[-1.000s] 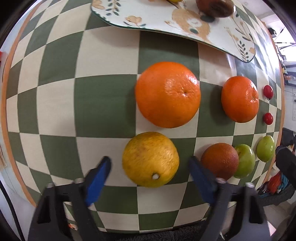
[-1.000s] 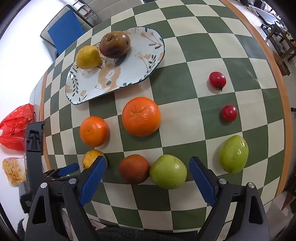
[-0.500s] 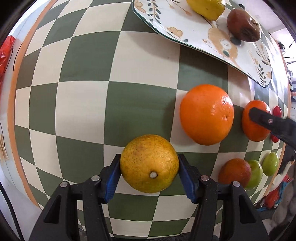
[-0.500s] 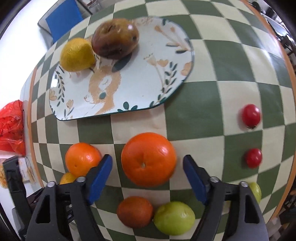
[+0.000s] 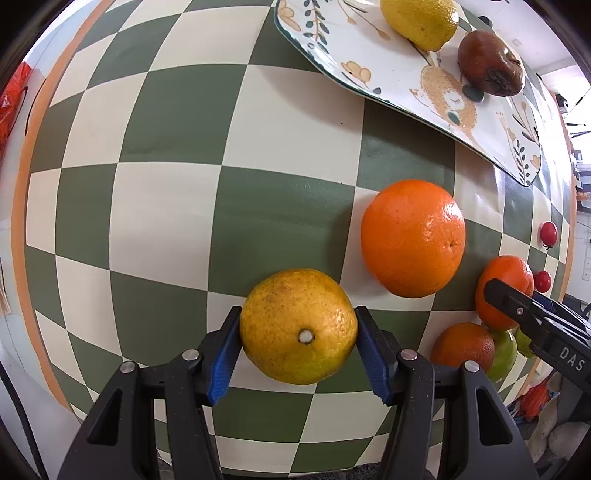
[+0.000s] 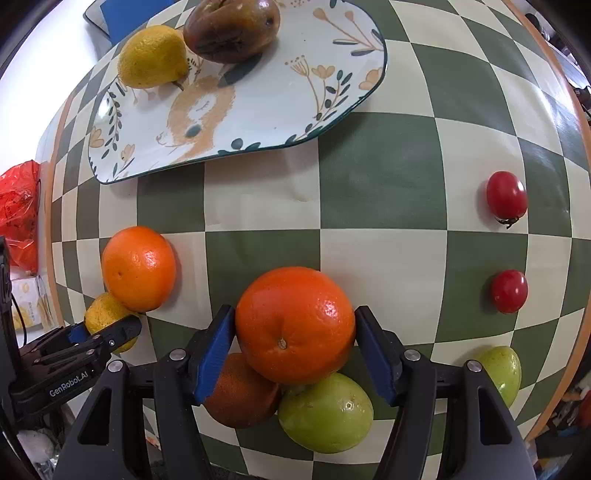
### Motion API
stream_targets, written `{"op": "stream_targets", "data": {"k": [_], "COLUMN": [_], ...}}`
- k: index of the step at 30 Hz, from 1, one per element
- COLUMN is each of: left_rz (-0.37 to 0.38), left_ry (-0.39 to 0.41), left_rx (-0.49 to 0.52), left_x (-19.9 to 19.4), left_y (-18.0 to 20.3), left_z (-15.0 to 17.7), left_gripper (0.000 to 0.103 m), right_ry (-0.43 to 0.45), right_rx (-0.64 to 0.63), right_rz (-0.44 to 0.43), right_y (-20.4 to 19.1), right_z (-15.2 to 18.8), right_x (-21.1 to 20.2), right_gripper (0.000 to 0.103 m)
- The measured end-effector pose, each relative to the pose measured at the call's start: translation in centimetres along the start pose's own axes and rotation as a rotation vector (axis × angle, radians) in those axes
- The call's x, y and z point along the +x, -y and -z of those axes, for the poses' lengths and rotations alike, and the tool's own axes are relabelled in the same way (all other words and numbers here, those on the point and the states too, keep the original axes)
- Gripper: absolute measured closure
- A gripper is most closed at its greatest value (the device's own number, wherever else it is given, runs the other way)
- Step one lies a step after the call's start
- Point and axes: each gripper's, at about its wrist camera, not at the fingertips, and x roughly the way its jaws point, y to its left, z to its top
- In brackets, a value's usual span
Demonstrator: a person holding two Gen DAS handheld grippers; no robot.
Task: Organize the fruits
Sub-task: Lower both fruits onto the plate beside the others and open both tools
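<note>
L claw (image 5: 298, 354) clamped on yellow citrus (image 5: 298, 326), near-left on desk (image 5: 166, 206). R claw (image 6: 294, 350) jaws just closed in, now pinching orange (image 6: 294, 325) mid-desk. Both fruits gripped; likely ready for plate (image 6: 266, 110), far side.

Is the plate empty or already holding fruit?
Holding fruit: a yellow lemon and a dark brown fruit sit on the plate.

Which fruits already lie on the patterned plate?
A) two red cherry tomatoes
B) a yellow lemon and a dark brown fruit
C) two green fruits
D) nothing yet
B: the patterned plate carries only a yellow lemon and a dark brown fruit, side by side.
</note>
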Motion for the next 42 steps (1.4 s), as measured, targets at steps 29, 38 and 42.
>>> {"op": "stream_targets", "data": {"k": [29, 38, 42], "left_rz": [0.021, 0.034, 0.021], "left_ry": [0.178, 0.088, 0.067], "left_rx": [0.087, 0.057, 0.060], "left_x": [-9.3, -6.6, -6.2], "left_y": [3.8, 3.2, 3.2], "left_z": [-15.3, -19.0, -19.6], "left_gripper": [0.047, 0.047, 0.046], "right_ry": [0.199, 0.150, 0.126], "right_rx": [0.004, 0.018, 0.018], "right_rz": [-0.099, -0.067, -0.066], "right_y": [-3.5, -3.9, -4.3], "right_z": [-7.6, -11.5, -11.7], "right_x": [-6.1, -3.5, -2.6], "right_gripper": [0.036, 0.036, 0.035]}}
